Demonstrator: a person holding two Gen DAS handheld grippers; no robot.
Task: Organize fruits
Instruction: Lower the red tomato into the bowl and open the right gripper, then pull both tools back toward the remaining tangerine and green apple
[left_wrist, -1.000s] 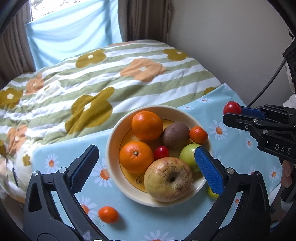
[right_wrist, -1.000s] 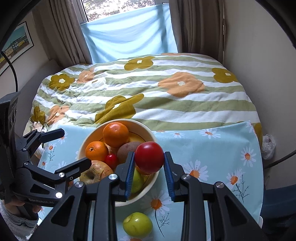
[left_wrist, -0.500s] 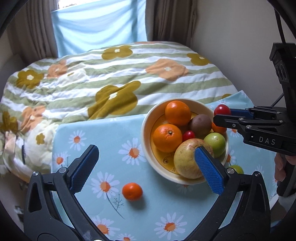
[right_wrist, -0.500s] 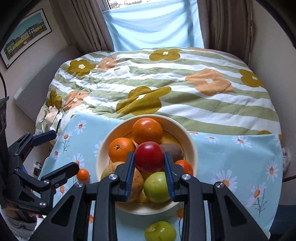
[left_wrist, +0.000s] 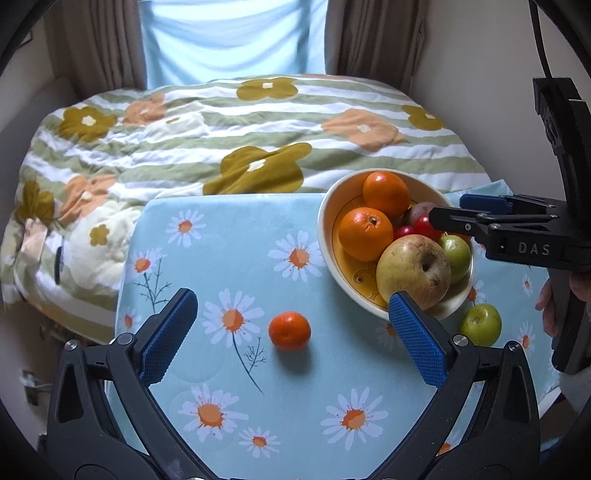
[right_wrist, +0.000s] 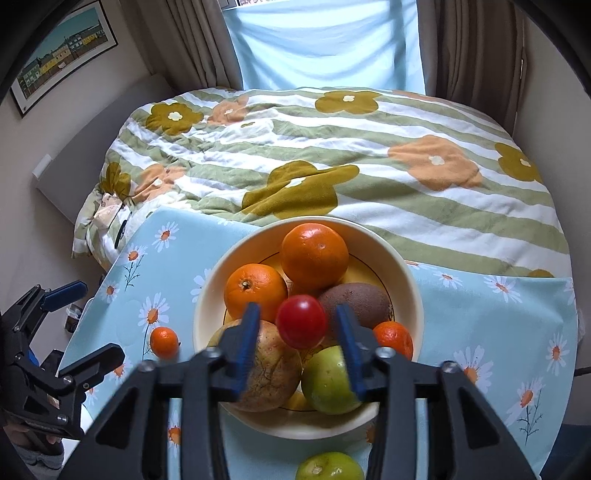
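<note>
A cream bowl (right_wrist: 406, 273) holds two oranges, a kiwi, a russet apple (right_wrist: 269, 369), a green apple, a small mandarin and red tomatoes. My right gripper (right_wrist: 299, 328) is open over the bowl; a red tomato (right_wrist: 301, 321) sits between its spread fingers, apart from both pads. In the left wrist view the bowl (left_wrist: 325, 236) is at the right with the right gripper (left_wrist: 448, 212) above it. My left gripper (left_wrist: 291, 325) is open and empty above a loose mandarin (left_wrist: 289, 330) on the daisy cloth. A loose green apple (left_wrist: 480, 325) lies beside the bowl.
The light blue daisy cloth (left_wrist: 229, 266) covers the surface. A striped flower quilt (right_wrist: 332, 147) on a bed lies behind it. Curtains and a window are at the back. A wall stands close on the right.
My right gripper has opened and let go of the red tomato over the bowl. My left gripper has swung left, bringing the loose mandarin between its fingers.
</note>
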